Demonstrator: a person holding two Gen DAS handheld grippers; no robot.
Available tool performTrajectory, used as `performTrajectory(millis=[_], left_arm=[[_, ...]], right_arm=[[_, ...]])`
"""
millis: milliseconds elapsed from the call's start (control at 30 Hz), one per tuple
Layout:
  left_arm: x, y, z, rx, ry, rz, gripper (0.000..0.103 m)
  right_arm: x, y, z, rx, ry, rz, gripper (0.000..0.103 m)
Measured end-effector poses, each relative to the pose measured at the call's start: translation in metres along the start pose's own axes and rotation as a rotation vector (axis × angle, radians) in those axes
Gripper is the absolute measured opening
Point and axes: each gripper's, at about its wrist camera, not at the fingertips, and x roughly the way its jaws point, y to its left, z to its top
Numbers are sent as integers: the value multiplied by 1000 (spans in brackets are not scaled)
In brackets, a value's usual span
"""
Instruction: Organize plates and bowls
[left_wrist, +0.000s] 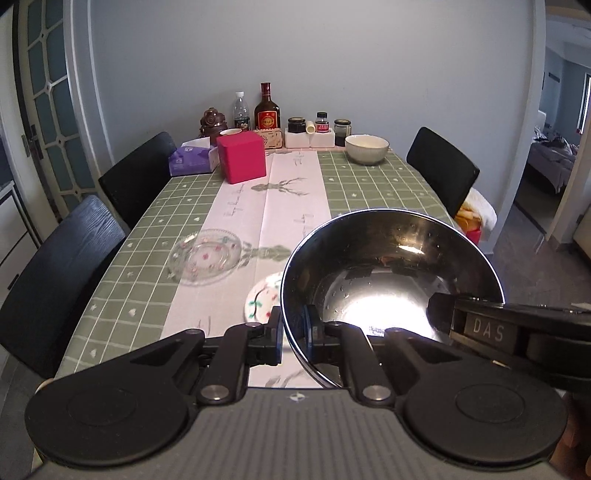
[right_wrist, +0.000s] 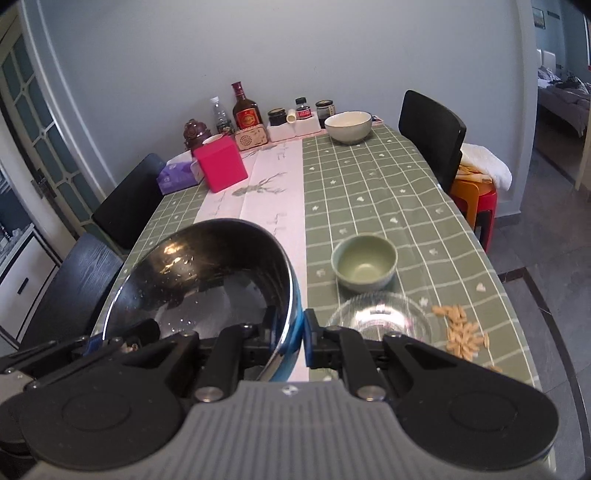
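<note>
A large shiny steel bowl (left_wrist: 391, 277) hangs above the near end of the table, held by both grippers at opposite sides of its rim. My left gripper (left_wrist: 293, 332) is shut on the bowl's left rim. My right gripper (right_wrist: 293, 332) is shut on the right rim of the steel bowl (right_wrist: 207, 273). A clear glass plate (left_wrist: 205, 256) with small flowers lies left of the bowl. A small white patterned plate (left_wrist: 264, 301) is partly hidden behind it. A small green bowl (right_wrist: 364, 262) and a clear glass bowl (right_wrist: 380, 317) sit at the right. A white bowl (right_wrist: 348, 126) stands at the far end.
A pink box (left_wrist: 242, 157), a purple tissue pack (left_wrist: 190, 160) and several bottles and jars (left_wrist: 266, 110) line the far end by the wall. Loose seeds (right_wrist: 463, 328) lie near the table's right edge. Black chairs (left_wrist: 55, 273) stand on both sides, and a red stool (right_wrist: 476, 203) at the right.
</note>
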Motion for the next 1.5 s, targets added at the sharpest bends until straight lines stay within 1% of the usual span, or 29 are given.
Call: performTrajectory(millis=[67, 133, 200, 367, 500, 667, 733, 800, 900, 1067, 1200, 1367, 1500], left_arm=[[-12, 2, -16, -13, -17, 12, 12], [-20, 7, -30, -41, -10, 6, 12], [-28, 11, -45, -44, -17, 11, 12], [-41, 28, -78, -95, -3, -24, 12], [-49, 35, -99, -91, -2, -27, 12], [-53, 40, -119, -75, -1, -28, 12], [-50, 41, -127, -61, 22, -40, 12], [-45, 46, -133, -74, 57, -61, 12], [-38, 48, -142, -74, 86, -63, 11], [-34, 45, -152, -35, 87, -46, 11], [-29, 46, -155, -36, 102, -47, 11], [-22, 46, -157, -33, 126, -40, 11], [-19, 44, -158, -28, 137, -38, 11]], right_arm=[[-9, 1, -19, 12, 0, 12, 11], [-16, 2, -36, 27, 4, 19, 11], [-21, 2, -52, 38, 21, 30, 11], [-33, 4, -87, 42, 27, 55, 12], [-35, 5, -115, 48, 39, 72, 12], [-34, 7, -140, 53, 78, 96, 13], [-34, 9, -147, 33, 72, 87, 13], [-35, 12, -153, 8, 56, 70, 14], [-33, 13, -161, -6, 59, 58, 15], [-23, 7, -168, 16, 111, 72, 15], [-19, 9, -171, -2, 114, 58, 15], [-9, 8, -172, 8, 152, 56, 14], [-5, 7, -174, 3, 160, 49, 14]])
